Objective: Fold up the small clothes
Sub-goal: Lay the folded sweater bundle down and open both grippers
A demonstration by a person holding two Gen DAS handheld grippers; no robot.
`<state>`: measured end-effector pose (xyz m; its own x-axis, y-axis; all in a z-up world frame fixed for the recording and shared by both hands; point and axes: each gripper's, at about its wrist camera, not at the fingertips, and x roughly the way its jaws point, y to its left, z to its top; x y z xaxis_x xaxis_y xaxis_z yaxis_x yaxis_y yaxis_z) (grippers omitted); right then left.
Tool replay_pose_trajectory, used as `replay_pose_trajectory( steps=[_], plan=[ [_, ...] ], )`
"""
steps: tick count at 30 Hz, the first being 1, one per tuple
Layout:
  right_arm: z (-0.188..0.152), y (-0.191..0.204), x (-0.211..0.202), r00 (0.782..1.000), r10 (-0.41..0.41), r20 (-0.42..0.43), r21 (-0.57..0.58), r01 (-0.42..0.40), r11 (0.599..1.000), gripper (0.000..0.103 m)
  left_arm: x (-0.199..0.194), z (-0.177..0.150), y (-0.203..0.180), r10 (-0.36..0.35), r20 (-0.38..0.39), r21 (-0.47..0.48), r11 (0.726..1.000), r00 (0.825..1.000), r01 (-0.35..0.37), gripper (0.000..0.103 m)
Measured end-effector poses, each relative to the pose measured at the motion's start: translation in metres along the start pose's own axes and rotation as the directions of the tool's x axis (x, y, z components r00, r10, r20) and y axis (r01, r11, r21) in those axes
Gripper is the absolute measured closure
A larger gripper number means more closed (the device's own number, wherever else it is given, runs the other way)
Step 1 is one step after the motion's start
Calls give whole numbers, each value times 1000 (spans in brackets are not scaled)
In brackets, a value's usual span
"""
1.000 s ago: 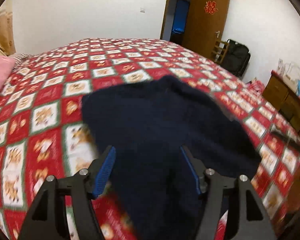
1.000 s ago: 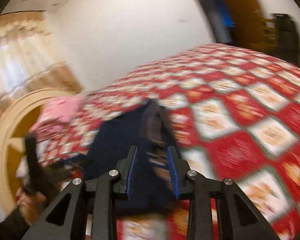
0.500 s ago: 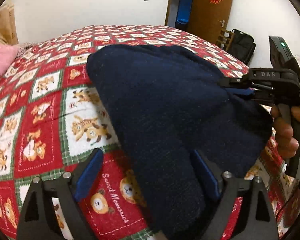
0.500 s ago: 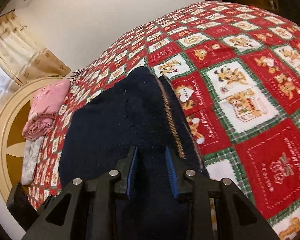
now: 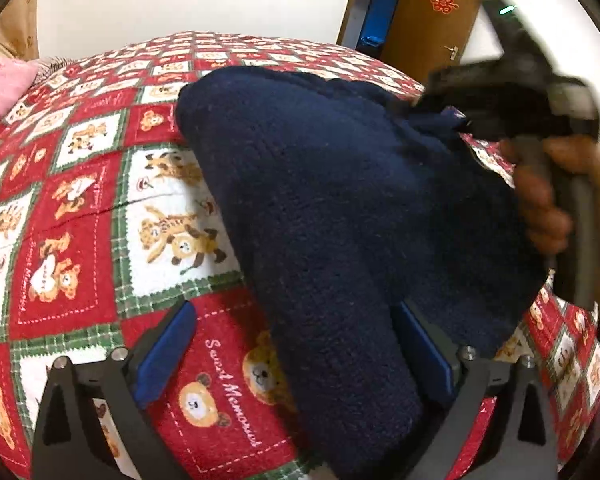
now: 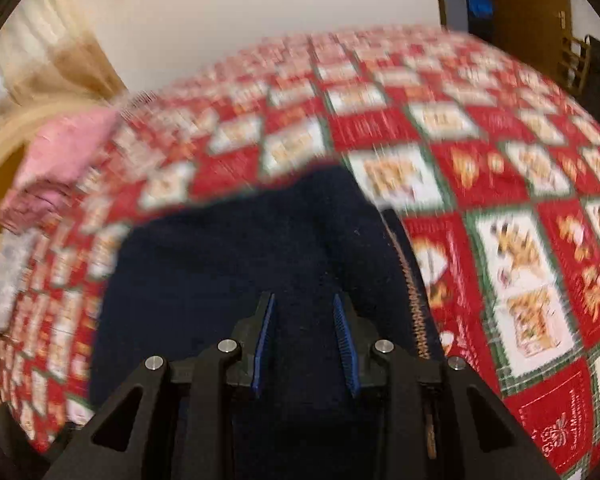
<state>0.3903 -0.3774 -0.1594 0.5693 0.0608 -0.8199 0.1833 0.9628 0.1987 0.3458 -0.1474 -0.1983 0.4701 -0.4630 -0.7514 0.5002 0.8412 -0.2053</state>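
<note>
Navy knitted sweater (image 5: 340, 216) lies spread on the bed (image 5: 80, 184), over its red teddy-bear quilt, with one long part running towards me between the fingers of my left tool (image 5: 296, 352). That tool's jaws are opening wide; the right blue pad sits against the knit while the left pad stands clear over the quilt, so I judge I am letting this part go to leave it lying flat. My right tool (image 5: 452, 114), at the far right of the garment, grips a fold of the wool near the trimmed edge (image 6: 414, 296); its pads (image 6: 342, 332) are narrowly set with dark knit between them, probably to carry that side over for a fold.
</note>
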Motion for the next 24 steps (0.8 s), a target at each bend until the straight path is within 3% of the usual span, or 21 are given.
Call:
replay_pose_trajectory(
  steps=[6, 10, 14, 18, 21, 24],
  plan=[
    [0, 14, -22, 999, -41, 27, -65, 42, 997, 70, -2, -2, 0, -7, 3, -2, 1000, 1000, 7, 1],
    [-4, 65, -48, 992, 72, 105, -215, -48, 975, 70, -9, -7, 5, -12, 13, -18, 1000, 1000, 13, 1],
    [-12, 130, -43, 986, 162, 33, -399, -135, 907, 71, -23, -17, 10, -29, 36, -55, 998, 999, 31, 1],
    [-13, 163, 0, 995, 78, -56, -456, -95, 885, 71, -31, -27, 16, -35, 46, -84, 996, 998, 38, 1],
    [-3, 156, 35, 994, 28, -105, -394, -68, 917, 71, -29, -28, 19, -31, 38, -91, 995, 999, 34, 0],
    [0, 153, 35, 994, 24, -106, -380, -63, 923, 71, -30, -31, 18, -34, 40, -95, 995, 999, 38, 0]
  ],
)
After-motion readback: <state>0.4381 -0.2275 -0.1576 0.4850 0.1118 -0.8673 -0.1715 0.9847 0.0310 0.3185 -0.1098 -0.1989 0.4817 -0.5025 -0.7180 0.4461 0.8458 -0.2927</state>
